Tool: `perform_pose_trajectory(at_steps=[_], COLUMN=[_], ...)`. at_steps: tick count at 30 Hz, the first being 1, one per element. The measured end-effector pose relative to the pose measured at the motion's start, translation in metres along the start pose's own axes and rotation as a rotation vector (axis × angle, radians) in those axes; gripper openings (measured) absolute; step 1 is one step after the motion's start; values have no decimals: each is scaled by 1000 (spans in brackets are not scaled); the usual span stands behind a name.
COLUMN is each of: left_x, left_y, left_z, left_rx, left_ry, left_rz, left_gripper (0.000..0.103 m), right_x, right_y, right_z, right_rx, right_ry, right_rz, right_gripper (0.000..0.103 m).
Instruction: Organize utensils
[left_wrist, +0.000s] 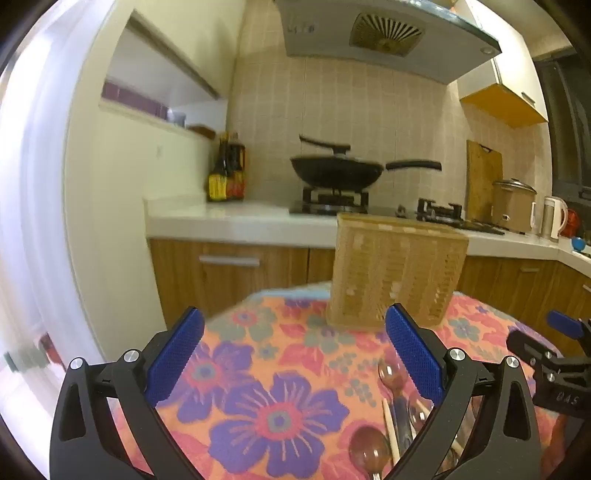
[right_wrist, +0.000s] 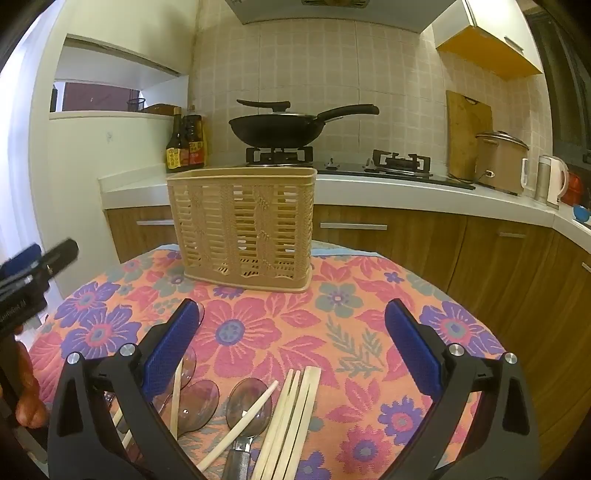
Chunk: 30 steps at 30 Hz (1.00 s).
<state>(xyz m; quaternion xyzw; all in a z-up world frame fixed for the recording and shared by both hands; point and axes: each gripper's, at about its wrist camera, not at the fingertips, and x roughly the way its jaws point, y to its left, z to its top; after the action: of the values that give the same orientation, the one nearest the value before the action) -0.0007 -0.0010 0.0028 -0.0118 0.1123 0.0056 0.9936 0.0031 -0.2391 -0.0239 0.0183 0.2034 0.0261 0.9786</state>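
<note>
A tan slatted utensil basket (right_wrist: 243, 229) stands upright at the far side of a round table under a floral cloth (right_wrist: 332, 317); the left wrist view shows the same basket (left_wrist: 395, 273) blurred. Pale wooden chopsticks (right_wrist: 291, 417) and several clear plastic spoons (right_wrist: 247, 410) lie loose on the near part of the cloth. My right gripper (right_wrist: 291, 325) hangs open just above them, nothing between its blue pads. My left gripper (left_wrist: 293, 336) is open over bare cloth, with spoons (left_wrist: 369, 450) and a chopstick by its right finger. Each gripper shows at the edge of the other's view.
Behind the table runs a kitchen counter (right_wrist: 406, 188) with a black wok (right_wrist: 277, 129) on a gas stove, sauce bottles (right_wrist: 184, 144), a cutting board, a slow cooker (right_wrist: 502, 162) and a kettle. Wooden cabinets stand below it. A hand (right_wrist: 29, 391) shows at the left edge.
</note>
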Motion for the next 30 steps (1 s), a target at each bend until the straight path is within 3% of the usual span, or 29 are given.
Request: perform_pose_trajectory(at_steps=[2,7,11,23,30], left_x=[-1,5,0,0,1], left_y=[-2,-2,-1,-3,-3], left_z=[3,-6,-2,-2,-3], left_rx=[12,2,7,41,40], left_ry=[-28,-8,-44,-30,-21], left_rz=[10,2,7,42,42], left_gripper=[95,95,95,95,95], right_x=[-7,-14,-11,-4,-4], right_y=[-7,-10,-11,-12,-13], right_z=[1,4,5,2,2], right_rx=[15,30,27,41,39], right_ry=[-6,-39,-16,48,30], right_rz=[-1,0,2,12,12], right_gripper=[95,95,95,95,95])
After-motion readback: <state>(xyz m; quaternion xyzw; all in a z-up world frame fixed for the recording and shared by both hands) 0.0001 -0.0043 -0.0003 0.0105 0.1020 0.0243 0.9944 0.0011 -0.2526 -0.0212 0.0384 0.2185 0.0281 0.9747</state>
